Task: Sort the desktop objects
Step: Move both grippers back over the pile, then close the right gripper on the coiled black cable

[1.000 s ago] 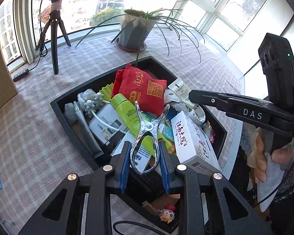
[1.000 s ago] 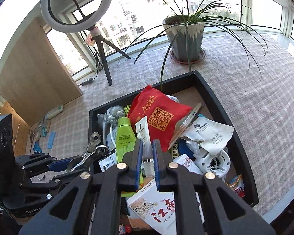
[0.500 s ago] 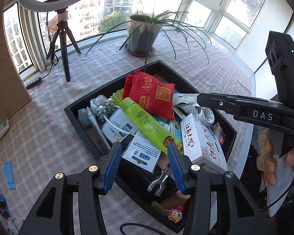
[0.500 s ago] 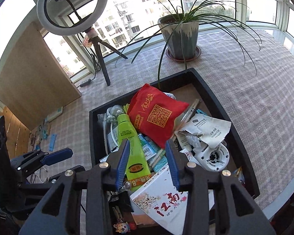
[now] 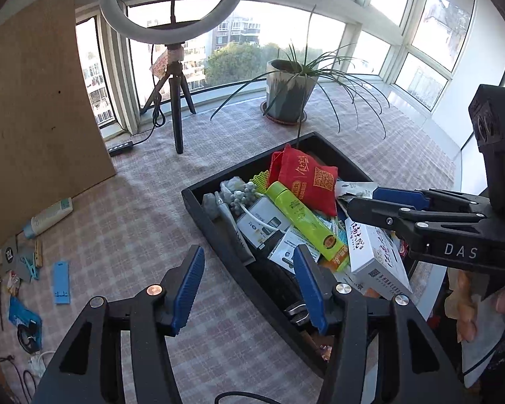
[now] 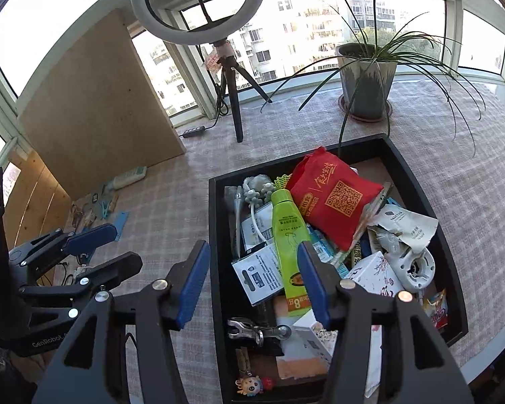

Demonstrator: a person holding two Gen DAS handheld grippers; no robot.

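- left tongs [image 5: 249, 289]: standing wide open and carrying nothing, hovering over the near-left rim of the black rectangular tray [image 5: 215, 235]. a second ago they were gripping the shiny metal spring clamp [image 6: 257, 330]; that grip is gone.
- the metal spring clamp is now lying inside the tray at its near end, below the long lime-green tube [image 6: 288, 235] and beside the white cardboard box with red lettering [image 5: 373, 252]. judgement: one item has been delivered into the tray.
- right tongs [image 6: 252, 279]: also gaping wide and holding nothing, positioned above the tray's near-left edge; a second ago they were nearly closed.
- tray contents are sitting heaped: the red fabric pouch with a printed code square [image 6: 333, 195] resting on top toward the far side, the green tube leaning against it, white packets and a white round plastic part [image 6: 414, 266] on the right.
- remaining work: small loose items are still lying on the checked counter [image 5: 124, 222] well to the left, among them a light blue flat plastic piece [image 5: 61, 281] and a white tube with a blue cap [image 5: 48, 217].
- judgement: the left tongs are turning toward that cluster; the next pick is likely from there.
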